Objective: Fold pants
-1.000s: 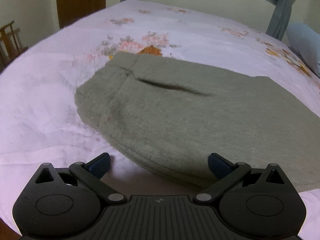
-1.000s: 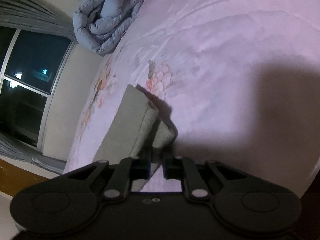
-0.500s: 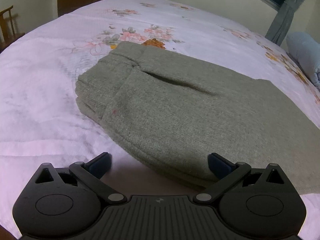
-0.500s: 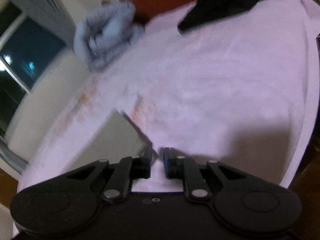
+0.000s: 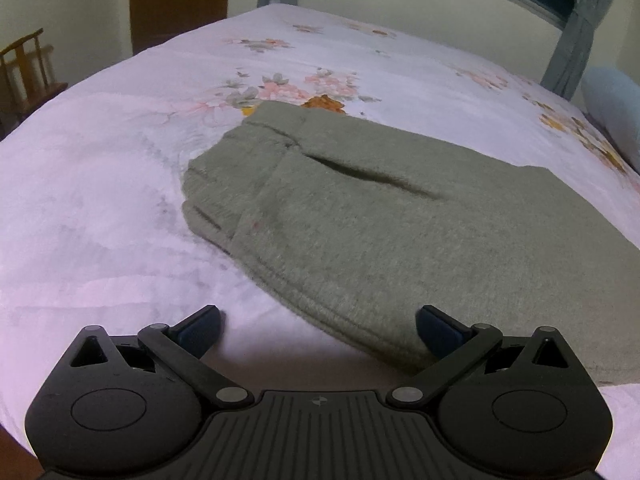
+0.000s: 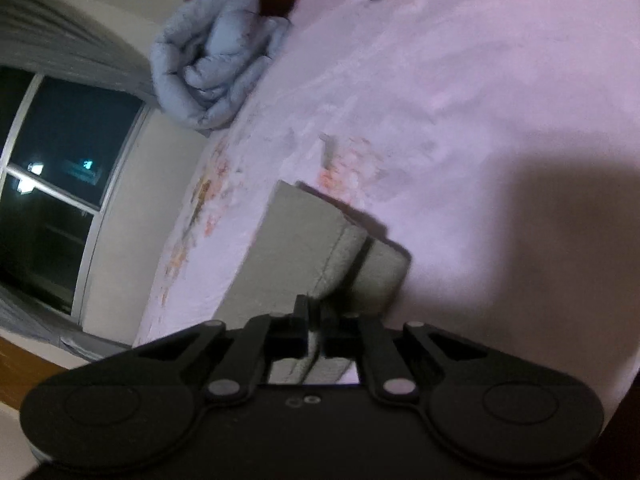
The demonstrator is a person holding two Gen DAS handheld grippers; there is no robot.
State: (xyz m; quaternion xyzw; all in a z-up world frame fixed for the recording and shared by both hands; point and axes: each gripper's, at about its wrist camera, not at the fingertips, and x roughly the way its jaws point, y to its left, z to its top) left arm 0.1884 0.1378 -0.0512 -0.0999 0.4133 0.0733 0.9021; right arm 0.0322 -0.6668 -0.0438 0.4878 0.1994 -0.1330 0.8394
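A wooden chair (image 5: 24, 66) stands at the far left of the left wrist view, beside the bed (image 5: 100, 184), whose pale sheet carries a flower print. Near the middle of the sheet lie the grey-green pants (image 5: 380, 232), folded into a thick flat stack with a dark pocket slit across the top layer. The left gripper (image 5: 318, 326) hovers low at the near edge of that stack with its jaws spread wide and nothing between them. Its left fingertip sits over bare sheet, apart from the cloth, while the right fingertip (image 5: 434, 326) sits over the near hem of the pants; whether it touches the fabric cannot be told.

In the right wrist view, a dark window (image 6: 52, 184) fills the left side, and a rolled pale-blue quilt (image 6: 216, 64) rests at the bed's far corner. The pants (image 6: 304, 236) run from the centre of the view down to the right gripper (image 6: 314, 320). Its jaws are nearly together and pinch a folded edge of the fabric, which shows between and below the fingertips. To the right lies open sheet (image 6: 460, 100) under a broad shadow.
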